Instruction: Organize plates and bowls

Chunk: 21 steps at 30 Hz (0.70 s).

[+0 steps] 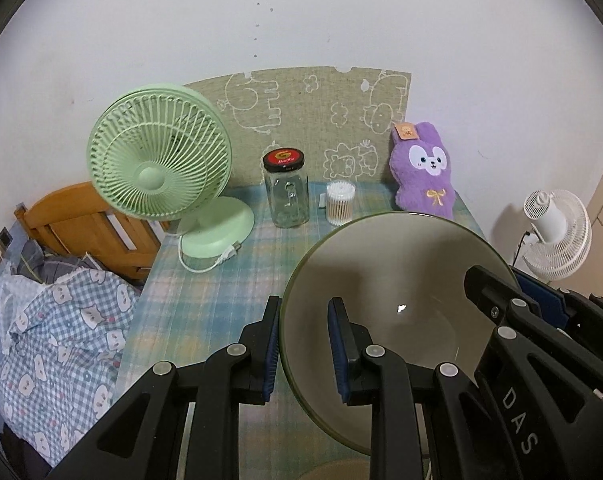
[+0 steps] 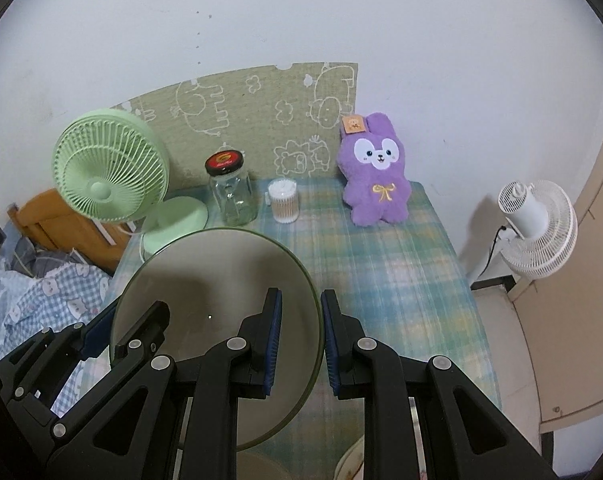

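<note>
Glazed ceramic, pale grey-cream inside with a dark olive rim: that is the bowl (image 1: 397, 304) I carry between my two grippers, raised above the plaid tablecloth (image 1: 229, 280) and tilted so its hollow faces the cameras; my left gripper (image 1: 304, 346) is clamped narrow on the rim at the bowl's left side, one blue pad outside the wall and one inside; my right gripper (image 2: 301, 340) pinches the opposite rim the same way, jaws nearly closed with only the thin wall between them; I judge the bowl stiff, fairly heavy for its size, slick under the glaze and sure to chip or shatter if it slips, so the two opposed rim grips seem the right holds, and both hands should move as one to avoid twisting it out of the pads; a pale rounded edge at the bottom of the right wrist view may be another dish (image 2: 353, 460), though too little shows to be sure; farther back on the table stand a clear glass jar (image 1: 286, 192) with a red and black lid and, just beside it, a tub of cotton swabs (image 1: 340, 202); a green desk fan (image 1: 157, 160) sits at the left corner, a purple plush rabbit (image 1: 425, 172) leans against the wall mat (image 1: 301, 120) at the right, and a white fan (image 2: 537, 228) stands off the table beyond.
</note>
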{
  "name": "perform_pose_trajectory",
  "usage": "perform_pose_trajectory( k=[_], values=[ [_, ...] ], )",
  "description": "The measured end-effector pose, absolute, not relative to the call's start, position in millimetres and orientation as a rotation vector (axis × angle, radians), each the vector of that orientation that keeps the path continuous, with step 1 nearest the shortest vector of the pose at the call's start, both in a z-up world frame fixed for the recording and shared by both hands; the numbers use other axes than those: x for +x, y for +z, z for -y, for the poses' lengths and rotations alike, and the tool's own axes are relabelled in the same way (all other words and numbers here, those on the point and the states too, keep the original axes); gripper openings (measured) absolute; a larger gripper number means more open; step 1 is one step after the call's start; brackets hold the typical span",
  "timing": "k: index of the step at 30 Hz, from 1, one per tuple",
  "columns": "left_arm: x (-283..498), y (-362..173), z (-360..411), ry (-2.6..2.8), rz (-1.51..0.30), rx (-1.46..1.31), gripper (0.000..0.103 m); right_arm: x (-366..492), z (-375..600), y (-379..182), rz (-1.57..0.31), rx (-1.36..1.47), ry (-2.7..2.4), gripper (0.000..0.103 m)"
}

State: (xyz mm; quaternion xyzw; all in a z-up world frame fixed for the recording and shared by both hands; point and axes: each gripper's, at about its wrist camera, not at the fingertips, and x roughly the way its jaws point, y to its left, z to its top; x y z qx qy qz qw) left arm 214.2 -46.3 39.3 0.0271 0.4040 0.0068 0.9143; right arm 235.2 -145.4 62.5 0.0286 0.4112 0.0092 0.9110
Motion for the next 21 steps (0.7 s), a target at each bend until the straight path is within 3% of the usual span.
perform_pose_trajectory(
  k=[21],
  values=[
    [133,-6,34,-0.010,-0.877,0.067,0.021,144,128,17,-0.894,0.039,0.007,0.023]
  ],
)
